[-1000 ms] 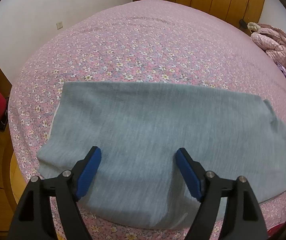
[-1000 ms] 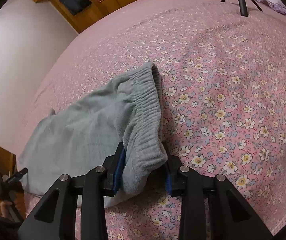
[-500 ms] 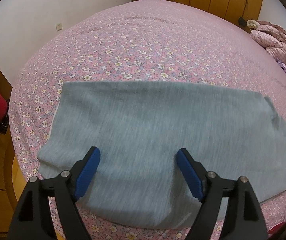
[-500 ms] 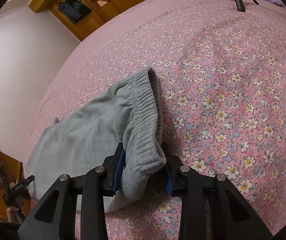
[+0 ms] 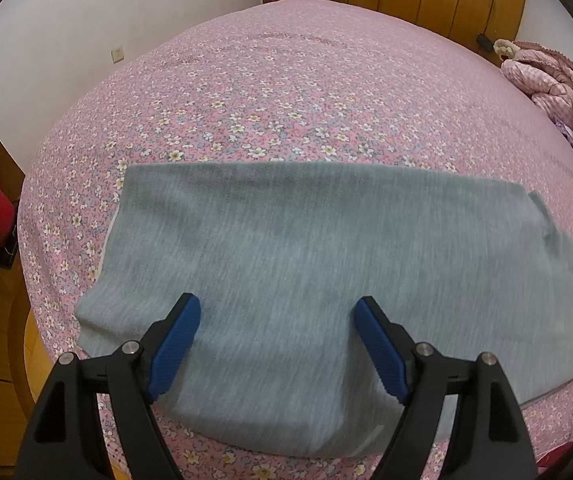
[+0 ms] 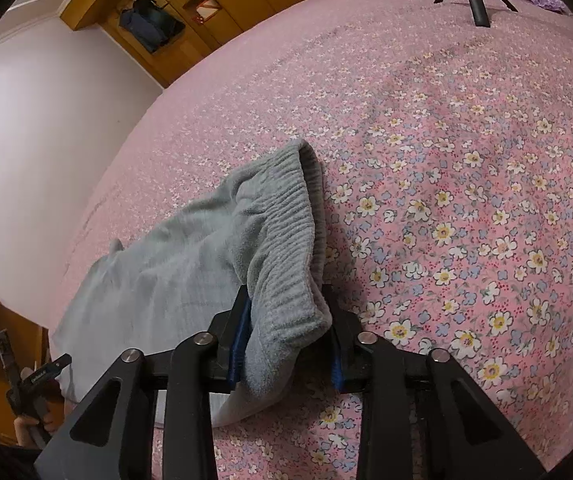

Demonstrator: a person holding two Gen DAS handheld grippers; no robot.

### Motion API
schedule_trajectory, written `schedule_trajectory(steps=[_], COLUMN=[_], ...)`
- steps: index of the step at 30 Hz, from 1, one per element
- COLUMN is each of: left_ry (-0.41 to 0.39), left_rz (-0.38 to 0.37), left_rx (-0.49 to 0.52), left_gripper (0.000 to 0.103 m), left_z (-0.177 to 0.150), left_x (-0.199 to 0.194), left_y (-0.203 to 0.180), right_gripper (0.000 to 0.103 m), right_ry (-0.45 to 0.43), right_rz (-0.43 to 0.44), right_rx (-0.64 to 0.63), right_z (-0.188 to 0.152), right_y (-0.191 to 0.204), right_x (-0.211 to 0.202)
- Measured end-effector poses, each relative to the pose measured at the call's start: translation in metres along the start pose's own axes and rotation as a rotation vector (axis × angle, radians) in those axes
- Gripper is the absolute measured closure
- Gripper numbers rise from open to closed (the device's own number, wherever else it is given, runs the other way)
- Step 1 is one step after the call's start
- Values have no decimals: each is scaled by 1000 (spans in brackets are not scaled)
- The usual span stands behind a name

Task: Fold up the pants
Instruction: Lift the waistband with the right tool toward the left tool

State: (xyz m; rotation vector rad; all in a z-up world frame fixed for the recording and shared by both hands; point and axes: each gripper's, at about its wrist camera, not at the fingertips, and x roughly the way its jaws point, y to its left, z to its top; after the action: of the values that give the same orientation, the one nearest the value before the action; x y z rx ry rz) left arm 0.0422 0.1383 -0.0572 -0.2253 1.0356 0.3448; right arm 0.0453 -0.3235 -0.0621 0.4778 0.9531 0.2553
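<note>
On the floral bed (image 5: 286, 92), right tongs (image 6: 286, 340) close, gripping pants (image 6: 278, 240); left tongs (image 5: 276, 340) spread.

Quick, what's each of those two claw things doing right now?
Left gripper: open, hovering over the grey pants, gripping nothing.
Right gripper: jaws closing on the pants' ribbed waistband, already pinched between them.

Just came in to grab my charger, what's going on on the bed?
A person is folding grey pants on the flowered bedspread, holding tongs in each hand. The right tongs have the ribbed waistband between their pads and are closing on it. The left tongs hang wide open over the flat legs, gripping nothing. The pants lie spread along the near edge of the bed, not yet folded across.
</note>
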Motion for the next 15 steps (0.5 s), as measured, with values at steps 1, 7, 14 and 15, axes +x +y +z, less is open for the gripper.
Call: schedule_trajectory(steps=[1, 7, 14, 15], left_ry=[1, 2, -6, -8], left_rz=[0, -17, -32, -35], left_rx=[-2, -30, -69, -72], left_gripper=[20, 20, 20, 20], left_z=[0, 1, -3, -4], left_x=[0, -8, -24, -26], left_y=[1, 7, 21, 22], right_gripper=[73, 73, 74, 74], right_ry=[-8, -66, -106, -108], right_rz=[-5, -26, 30, 44], right_rx=[-6, -126, -251, -262], right_z=[-1, 3, 5, 5], right_y=[3, 39, 90, 95], right_x=[-3, -24, -45, -47])
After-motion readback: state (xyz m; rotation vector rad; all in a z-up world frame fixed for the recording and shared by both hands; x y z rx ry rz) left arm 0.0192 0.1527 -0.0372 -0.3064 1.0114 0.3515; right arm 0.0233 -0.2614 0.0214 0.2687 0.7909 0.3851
